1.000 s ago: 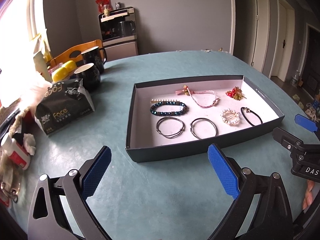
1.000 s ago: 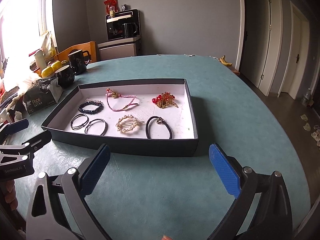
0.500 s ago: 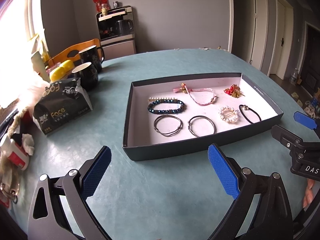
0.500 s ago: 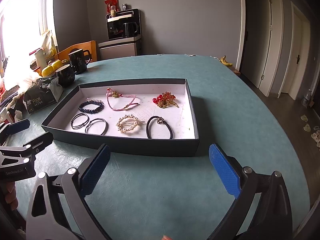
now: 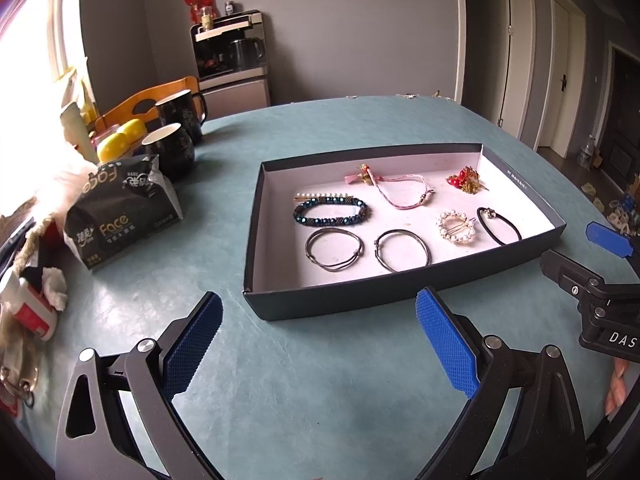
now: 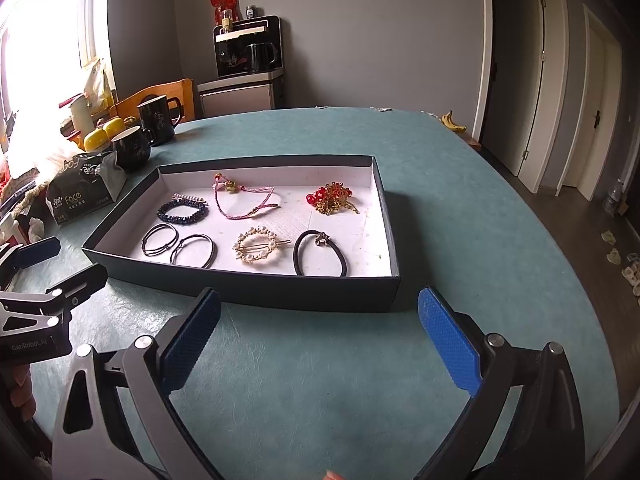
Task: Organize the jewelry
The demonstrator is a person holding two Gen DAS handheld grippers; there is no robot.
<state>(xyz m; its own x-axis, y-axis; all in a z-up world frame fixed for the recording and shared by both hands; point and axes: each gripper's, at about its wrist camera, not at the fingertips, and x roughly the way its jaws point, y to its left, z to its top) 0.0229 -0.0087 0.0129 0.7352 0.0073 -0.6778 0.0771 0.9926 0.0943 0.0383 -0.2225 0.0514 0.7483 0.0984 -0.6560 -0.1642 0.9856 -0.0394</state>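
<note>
Teal round table (image 5: 320,380), dark tray (image 5: 344,300) of jewelry near its middle, both claws hanging short of it.

Barely shifted over the last second: left gripper (image 5: 318,344) and right gripper (image 6: 320,342) both spread wide, empty, apart from the tray's near wall. Inside, all untouched and laid out apart: beaded bracelet (image 5: 330,211), two thin bangles (image 5: 334,249), pearl hair clip (image 6: 257,246), black hair tie (image 6: 320,254), pink cord (image 6: 244,196), red-and-gold cluster (image 6: 332,198). Probably sorting done or not begun; cannot tell which.
</note>
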